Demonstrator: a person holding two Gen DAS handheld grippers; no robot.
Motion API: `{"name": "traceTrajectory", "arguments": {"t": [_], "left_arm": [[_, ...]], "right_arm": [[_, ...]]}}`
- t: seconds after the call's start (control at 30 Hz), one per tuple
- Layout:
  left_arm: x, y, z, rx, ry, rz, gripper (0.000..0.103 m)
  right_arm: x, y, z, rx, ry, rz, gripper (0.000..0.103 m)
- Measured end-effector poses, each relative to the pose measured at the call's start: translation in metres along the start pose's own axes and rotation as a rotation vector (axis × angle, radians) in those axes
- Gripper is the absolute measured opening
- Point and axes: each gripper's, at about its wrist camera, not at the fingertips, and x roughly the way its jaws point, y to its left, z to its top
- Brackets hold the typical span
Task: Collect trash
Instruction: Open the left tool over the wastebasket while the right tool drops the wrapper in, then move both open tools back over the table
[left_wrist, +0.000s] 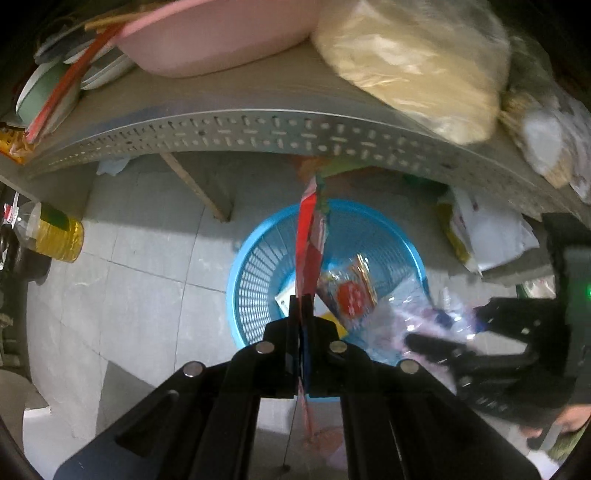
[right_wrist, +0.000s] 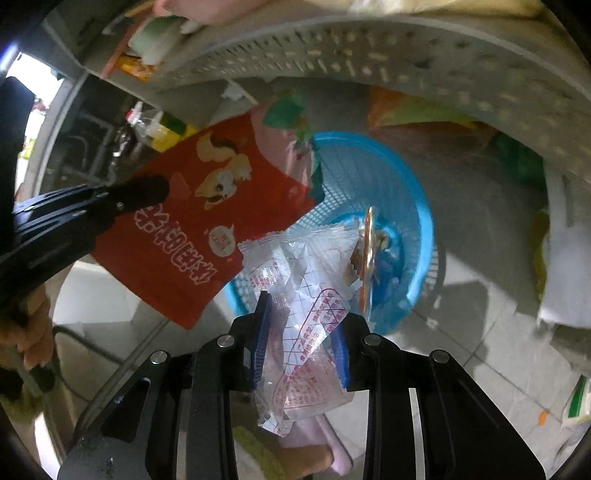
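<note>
Red wrapper (right_wrist: 192, 236) edge-on, long axis vertical, in closed left fingers (left_wrist: 301, 306) — clear wrapper (right_wrist: 306, 332) between right fingers (right_wrist: 303, 332).

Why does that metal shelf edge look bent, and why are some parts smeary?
Left wrist view: the lens bows the straight shelf edge; the clear wrapper smears with motion. Right wrist view: same bowing, glare on the clear wrapper, red packet fairly sharp.

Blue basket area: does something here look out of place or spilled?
Nothing is spilled. An orange scrap and a green-white packet lie on the floor tiles outside the blue basket. The red wrapper and clear wrapper are held above it, not dropped in.
</note>
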Motion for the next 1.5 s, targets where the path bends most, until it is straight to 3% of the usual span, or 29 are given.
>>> {"name": "traceTrajectory", "arguments": {"t": [0.07,0.13,0.2,0.33,0.6,0.83,0.97,1.17,1.33,1.5], "left_arm": [[0.008,0.001,0.002,-0.002,0.001,0.010,0.003],[0.013,0.004,0.000,-0.009,-0.004,0.007,0.003],[0.017,0.007,-0.002,-0.028,0.006,0.014,0.008],[0.004,0.014,-0.008,-0.052,-0.025,0.019,0.026],[-0.038,0.017,-0.012,-0.063,-0.068,0.035,0.033],[-0.103,0.008,-0.032,-0.083,-0.135,0.011,0.039],[-0.162,-0.003,-0.064,-0.090,-0.220,-0.029,0.046],[-0.245,-0.017,-0.132,-0.101,-0.339,-0.018,0.066],[-0.289,-0.024,-0.194,-0.159,-0.454,0.027,0.079],[-0.317,-0.024,-0.254,-0.287,-0.523,0.046,0.083]], "right_arm": [[0.013,0.005,0.007,-0.010,0.001,-0.035,0.034],[0.017,0.005,0.013,-0.010,-0.008,-0.043,0.052],[0.021,0.004,0.016,-0.010,-0.027,-0.062,0.062],[0.016,0.002,0.014,0.006,-0.046,-0.065,0.063],[-0.008,-0.002,0.002,0.026,-0.054,-0.056,0.063],[-0.043,0.014,-0.018,-0.046,-0.092,-0.058,0.063],[-0.071,0.028,-0.037,-0.096,-0.123,-0.053,0.064],[-0.122,0.056,-0.067,-0.187,-0.198,-0.048,0.069],[-0.154,0.086,-0.084,-0.266,-0.277,-0.071,0.082],[-0.183,0.130,-0.096,-0.371,-0.348,-0.064,0.089]]}}
